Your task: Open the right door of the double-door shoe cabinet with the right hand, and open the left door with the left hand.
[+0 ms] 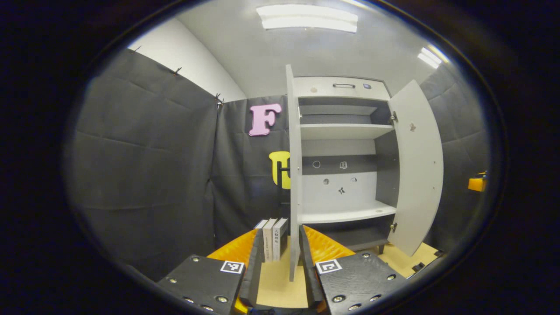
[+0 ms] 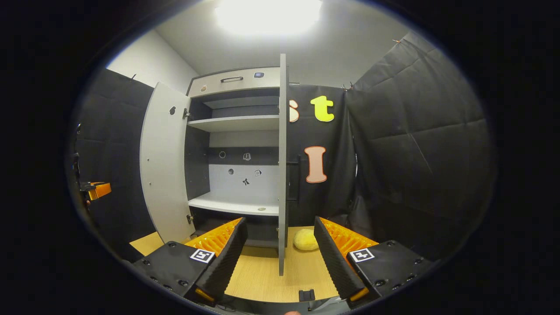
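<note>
Both cabinet [image 1: 341,87] doors stand open.
Left gripper [image 1: 280,262] brackets the left door [image 1: 294,175] edge, contact unclear; right gripper [image 2: 280,253] gapes around the right door [image 2: 282,166].

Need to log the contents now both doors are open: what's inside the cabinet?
The cabinet looks empty: bare upper shelf and lower shelf, only small stickers on the back panel. The bottom compartment is dark and partly hidden by the right gripper.
</note>
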### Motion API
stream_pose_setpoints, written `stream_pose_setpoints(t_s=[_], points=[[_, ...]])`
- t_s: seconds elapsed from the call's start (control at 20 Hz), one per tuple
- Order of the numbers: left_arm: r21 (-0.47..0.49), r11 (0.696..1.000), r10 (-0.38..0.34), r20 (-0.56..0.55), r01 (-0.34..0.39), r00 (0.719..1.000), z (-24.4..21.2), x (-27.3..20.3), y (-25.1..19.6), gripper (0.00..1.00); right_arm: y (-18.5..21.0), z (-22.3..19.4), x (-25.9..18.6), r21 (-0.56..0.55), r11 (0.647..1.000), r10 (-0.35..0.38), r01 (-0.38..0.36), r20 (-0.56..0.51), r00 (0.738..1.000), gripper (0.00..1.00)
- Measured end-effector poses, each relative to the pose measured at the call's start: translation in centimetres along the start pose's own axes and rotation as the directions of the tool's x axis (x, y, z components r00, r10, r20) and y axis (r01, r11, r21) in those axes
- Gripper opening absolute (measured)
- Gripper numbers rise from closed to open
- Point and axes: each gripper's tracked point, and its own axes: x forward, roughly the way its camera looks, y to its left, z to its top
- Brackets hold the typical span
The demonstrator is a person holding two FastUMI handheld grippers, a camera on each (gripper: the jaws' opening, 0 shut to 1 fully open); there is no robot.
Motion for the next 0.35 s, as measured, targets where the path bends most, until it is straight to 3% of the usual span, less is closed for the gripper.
stream_pose_setpoints(t_s=[0.1,0.15,0.35], points=[[-0.045,0.999,-0.030,0.015,0.030,0.999,0.0,-0.1,-0.7,0.45,-0.2,0.0,-0.1,0.001,1.000,-0.003,0.003,-0.001,1.000,0.96],[-0.065,0.997,-0.041,0.027,0.043,0.999,0.3,-0.1,-0.8,0.45,-0.2,-0.1,0.0,0.001,1.000,-0.005,0.005,-0.001,1.000,0.92],[-0.085,0.996,0.003,0.015,-0.002,1.000,-0.2,0.2,0.7,0.45,-0.2,-0.1,0.1,0.003,1.000,-0.006,0.006,-0.004,1.000,0.96]])
